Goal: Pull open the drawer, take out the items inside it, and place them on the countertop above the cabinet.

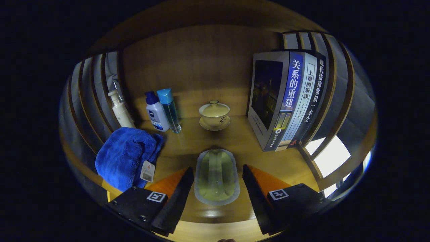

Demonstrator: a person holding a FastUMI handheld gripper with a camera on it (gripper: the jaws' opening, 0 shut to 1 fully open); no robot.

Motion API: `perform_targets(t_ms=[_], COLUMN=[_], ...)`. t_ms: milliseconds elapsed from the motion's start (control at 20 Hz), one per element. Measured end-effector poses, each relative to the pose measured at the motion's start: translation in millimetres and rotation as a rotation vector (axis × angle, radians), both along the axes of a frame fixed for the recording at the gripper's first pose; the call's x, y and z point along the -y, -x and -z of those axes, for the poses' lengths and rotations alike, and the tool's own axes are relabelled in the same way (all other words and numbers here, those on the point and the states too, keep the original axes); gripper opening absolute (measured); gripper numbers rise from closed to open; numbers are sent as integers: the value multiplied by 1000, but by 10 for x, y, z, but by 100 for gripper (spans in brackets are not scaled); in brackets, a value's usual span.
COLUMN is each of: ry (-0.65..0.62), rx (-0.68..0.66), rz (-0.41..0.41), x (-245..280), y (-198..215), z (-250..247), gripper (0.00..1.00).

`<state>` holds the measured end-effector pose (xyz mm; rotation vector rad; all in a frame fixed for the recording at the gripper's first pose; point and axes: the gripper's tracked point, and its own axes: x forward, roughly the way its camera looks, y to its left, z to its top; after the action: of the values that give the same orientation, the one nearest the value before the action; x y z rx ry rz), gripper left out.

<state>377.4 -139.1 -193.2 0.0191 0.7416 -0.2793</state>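
Glass dish (217, 177), clear and oblong, lies on the wooden countertop (242, 141) between my claw's (217, 195) fingers, which are spread apart with gaps on both sides. Beyond it stands a lidded teacup (214, 115); a blue towel (126, 156) lies ahead-left, books (289, 101) ahead-right. I judge backing straight out, without nudging the dish, is best.

Clear oblong glass dish (217, 176), possibly a tray or a glass on its side, lying flat on the wooden counter (242, 141) between the spread fingers of the gripper (217, 193), touched by neither. Long axis pointing straight ahead, toward the lidded cream teacup on its saucer (214, 115) beyond.
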Motion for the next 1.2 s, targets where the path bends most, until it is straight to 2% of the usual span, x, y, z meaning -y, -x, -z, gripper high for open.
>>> perform_targets(t_ms=[100,350,600,900,1200], ry=[2,-47,-130,-101,-60], rx=[24,102,216,349,417], rz=[-5,-80,-175,-308,-387], x=[-21,-325,-823,-1475,-2057], y=[21,123,454,930,1422], z=[-82,-358,-725,-1216,-1188], gripper=[96,96,97,96,96])
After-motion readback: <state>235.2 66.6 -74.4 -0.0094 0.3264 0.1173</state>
